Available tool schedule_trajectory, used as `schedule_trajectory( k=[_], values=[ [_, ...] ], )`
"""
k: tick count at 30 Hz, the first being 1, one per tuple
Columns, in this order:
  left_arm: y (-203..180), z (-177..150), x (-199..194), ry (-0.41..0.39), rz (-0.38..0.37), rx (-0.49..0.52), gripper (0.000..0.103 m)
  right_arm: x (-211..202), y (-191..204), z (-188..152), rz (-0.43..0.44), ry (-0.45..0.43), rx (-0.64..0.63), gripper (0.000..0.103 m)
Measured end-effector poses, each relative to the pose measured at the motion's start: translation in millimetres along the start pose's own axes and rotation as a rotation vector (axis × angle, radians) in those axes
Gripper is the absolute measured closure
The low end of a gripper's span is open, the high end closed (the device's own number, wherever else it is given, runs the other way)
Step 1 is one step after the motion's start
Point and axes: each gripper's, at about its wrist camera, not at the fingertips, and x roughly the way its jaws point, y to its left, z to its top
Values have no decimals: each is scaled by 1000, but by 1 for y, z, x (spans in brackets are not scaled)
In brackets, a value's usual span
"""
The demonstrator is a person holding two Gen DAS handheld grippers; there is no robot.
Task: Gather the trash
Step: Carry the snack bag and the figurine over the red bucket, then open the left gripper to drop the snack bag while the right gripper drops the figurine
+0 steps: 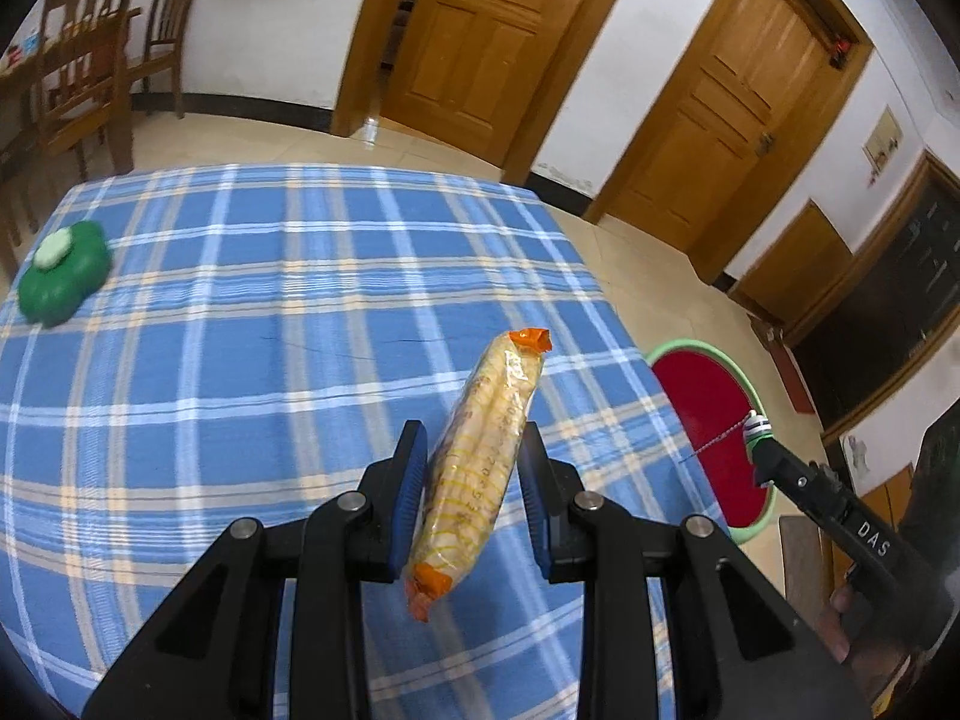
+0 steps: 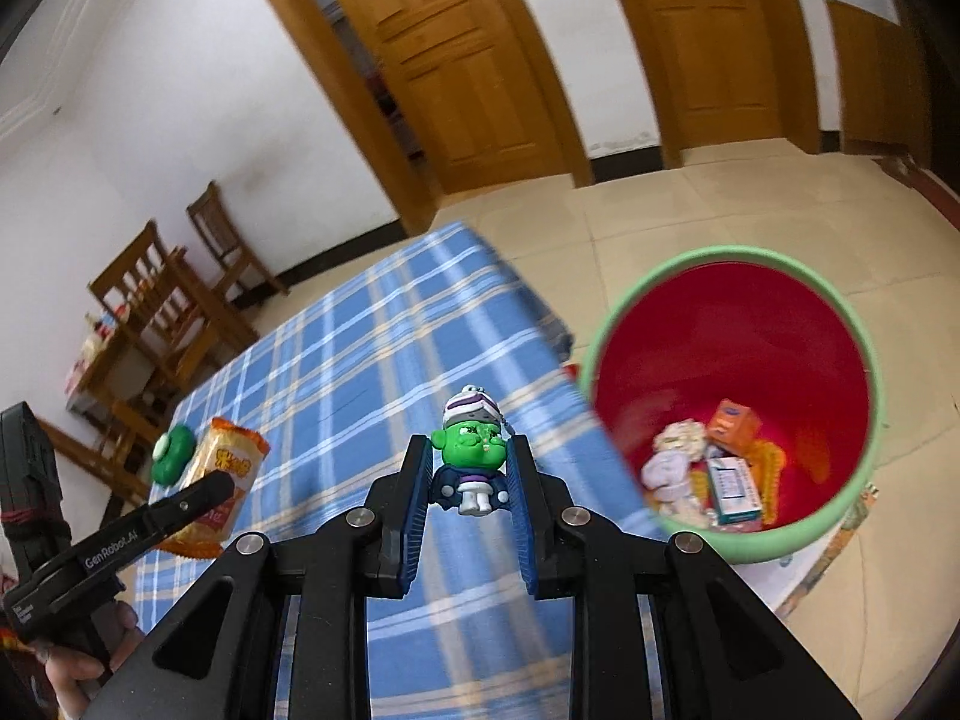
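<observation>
My left gripper [image 1: 471,450] is shut on a yellow snack packet with orange ends [image 1: 480,456], held above the blue plaid table [image 1: 240,330]. The packet also shows in the right wrist view [image 2: 225,468]. My right gripper [image 2: 471,462] is shut on a small green-faced toy figure with a striped cap [image 2: 471,456], held over the table's right edge. The toy shows in the left wrist view [image 1: 757,427]. The red bin with a green rim [image 2: 735,354] stands on the floor to the right of the table and holds several wrappers and small boxes.
A green flower-shaped container with a white cap [image 1: 63,276] sits at the table's far left. Wooden chairs [image 1: 84,78] stand by the wall beyond. Wooden doors [image 1: 474,36] line the far wall. The floor is tiled.
</observation>
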Motion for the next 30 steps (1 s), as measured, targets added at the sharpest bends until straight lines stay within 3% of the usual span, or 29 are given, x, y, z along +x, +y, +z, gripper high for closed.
schedule_trajectory(
  k=[15, 30],
  values=[
    [-82, 9, 30, 48, -54, 143, 73, -9, -89, 4, -79, -36, 178, 77],
    [-144, 0, 73, 130, -95, 258, 73, -19, -134, 4, -108, -66, 251, 76]
  ],
)
